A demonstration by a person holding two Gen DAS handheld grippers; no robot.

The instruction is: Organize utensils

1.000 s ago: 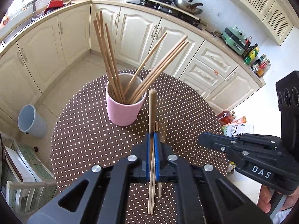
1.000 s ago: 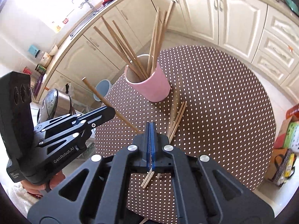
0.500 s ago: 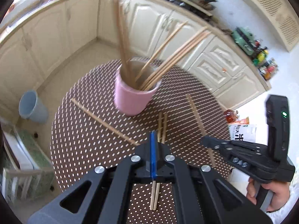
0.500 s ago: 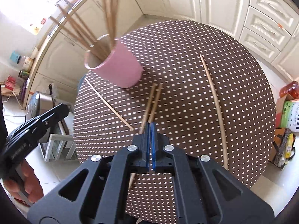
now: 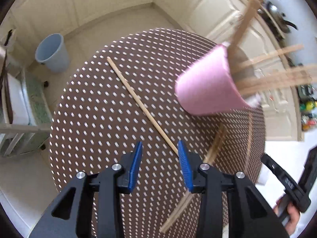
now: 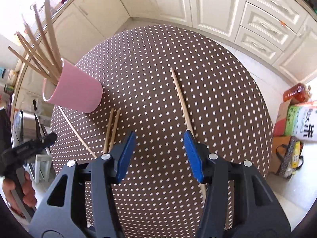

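Pale wooden chopsticks lie loose on the dotted table; more fill the pink cup at ten o'clock. Both grippers, left and right, gape, released. The left view alone, blurred, shows a blue bin, probably plastic.

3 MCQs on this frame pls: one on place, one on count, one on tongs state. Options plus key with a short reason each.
1. Where is the pink cup in the right wrist view?
A. Near the table's left edge
B. On the floor
C. Between the right tongs

2. How many chopsticks lie loose on the dotted table?
A. One
B. Four
C. Seven

3. What state are the right tongs in?
A. Shut on a chopstick
B. Shut, holding nothing
C. Open, holding nothing

Key: 1 A, the cup stands at the left of the tabletop. 2 B, a single chopstick, a pair and a long chopstick. 3 C, blue pads stand apart with only tablecloth between.
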